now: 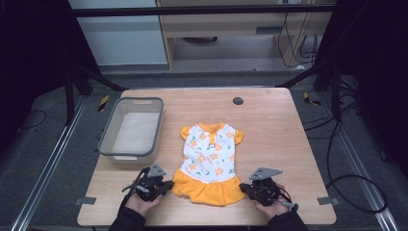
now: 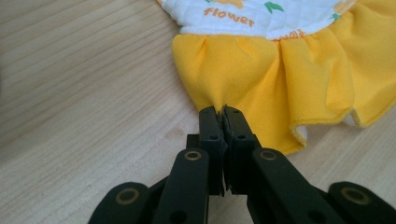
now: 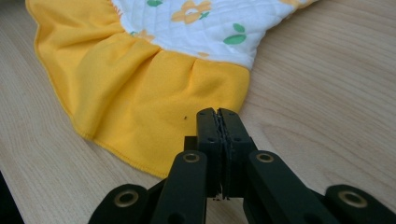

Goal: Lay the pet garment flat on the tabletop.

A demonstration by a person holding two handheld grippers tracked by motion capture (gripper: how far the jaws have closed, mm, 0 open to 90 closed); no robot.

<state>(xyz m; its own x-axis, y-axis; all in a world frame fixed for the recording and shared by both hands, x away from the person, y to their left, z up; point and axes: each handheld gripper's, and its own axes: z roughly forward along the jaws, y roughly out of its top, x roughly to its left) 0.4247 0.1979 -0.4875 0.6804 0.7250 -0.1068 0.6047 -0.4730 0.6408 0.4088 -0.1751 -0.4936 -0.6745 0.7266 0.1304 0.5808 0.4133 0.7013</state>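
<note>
Quilted white dress (image 1: pixel 210 154), gathered yellow ruffle hem (image 2: pixel 261 70); fingers apparently pinching corners.

The dress (image 2: pixel 280 79) is cut off by both gripper views' top edges.

Both forearms come in from the bottom edge, one hand wrapped around each tool. Left tool (image 1: pixel 163 184) sits low and points inward to the right, jaws pressed together. Right tool (image 1: pixel 246 188) mirrors it, pointing left, jaws also closed, probably pinching something thin, hard to tell.
</note>
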